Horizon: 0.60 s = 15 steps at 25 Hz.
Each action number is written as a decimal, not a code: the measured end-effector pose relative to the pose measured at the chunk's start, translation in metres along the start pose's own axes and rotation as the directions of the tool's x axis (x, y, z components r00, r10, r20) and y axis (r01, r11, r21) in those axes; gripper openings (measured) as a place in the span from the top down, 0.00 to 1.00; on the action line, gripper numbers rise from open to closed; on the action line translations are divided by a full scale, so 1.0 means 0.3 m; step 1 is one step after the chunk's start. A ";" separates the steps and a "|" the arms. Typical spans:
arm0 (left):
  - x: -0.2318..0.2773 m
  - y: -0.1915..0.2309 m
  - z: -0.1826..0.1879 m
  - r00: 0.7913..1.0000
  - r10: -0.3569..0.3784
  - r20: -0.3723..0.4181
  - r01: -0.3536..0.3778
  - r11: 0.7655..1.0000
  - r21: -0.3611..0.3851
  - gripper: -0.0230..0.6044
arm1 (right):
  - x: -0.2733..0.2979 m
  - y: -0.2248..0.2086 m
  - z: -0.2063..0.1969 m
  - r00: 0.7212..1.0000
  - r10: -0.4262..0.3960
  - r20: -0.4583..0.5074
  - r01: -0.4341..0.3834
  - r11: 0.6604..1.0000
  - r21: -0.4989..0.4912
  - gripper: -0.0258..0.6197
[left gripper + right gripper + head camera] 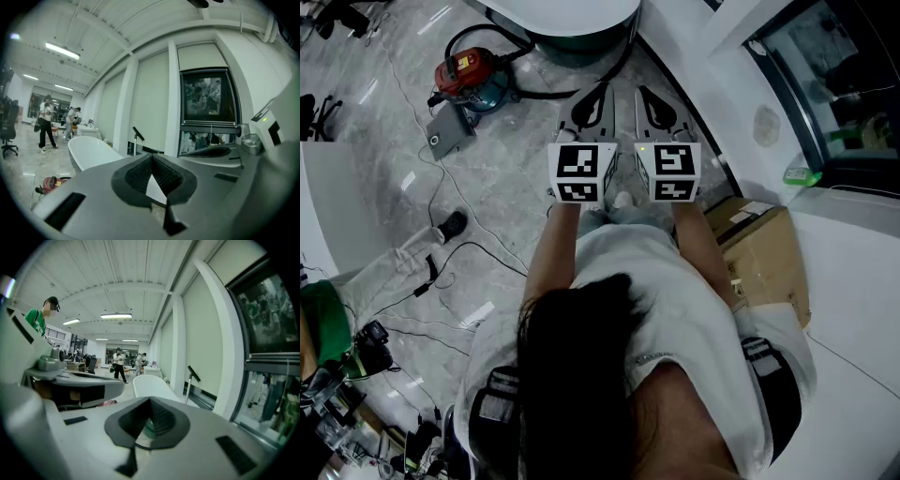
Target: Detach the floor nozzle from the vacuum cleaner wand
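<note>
Red canister vacuum cleaner (pixel 467 71) is sitting on the glossy marbled floor (pixel 506 178), its flat grey floor nozzle (pixel 447 132) lying just beside it, with the wand hard to make out. Left tongs (pixel 591 105) and right tongs (pixel 661 111), ribbed pads together, are gripping nothing.

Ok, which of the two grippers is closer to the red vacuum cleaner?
The left gripper: the red vacuum cleaner sits on its side; the right gripper is nearer the cardboard box.
</note>
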<state>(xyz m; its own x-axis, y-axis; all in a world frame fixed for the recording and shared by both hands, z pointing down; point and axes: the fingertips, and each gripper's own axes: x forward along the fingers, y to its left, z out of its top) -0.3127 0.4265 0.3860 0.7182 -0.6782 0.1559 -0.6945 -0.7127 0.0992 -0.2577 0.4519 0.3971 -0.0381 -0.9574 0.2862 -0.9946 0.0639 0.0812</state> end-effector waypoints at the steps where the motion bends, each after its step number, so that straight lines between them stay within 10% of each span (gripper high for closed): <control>1: 0.002 0.003 0.002 1.000 0.001 0.001 -0.001 1.000 -0.002 0.96 | 0.002 -0.001 0.004 1.000 -0.001 0.002 0.001 1.000 0.000 0.94; 15: 0.086 -0.091 0.013 1.000 -0.007 0.000 0.007 1.000 -0.014 0.96 | -0.016 -0.120 0.008 0.999 0.016 0.030 -0.016 1.000 0.024 0.94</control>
<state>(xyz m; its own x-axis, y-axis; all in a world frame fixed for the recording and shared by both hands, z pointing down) -0.2751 0.4277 0.3834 0.7234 -0.6729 0.1548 -0.6896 -0.7150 0.1145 -0.2219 0.4535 0.3905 -0.0564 -0.9643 0.2589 -0.9959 0.0727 0.0536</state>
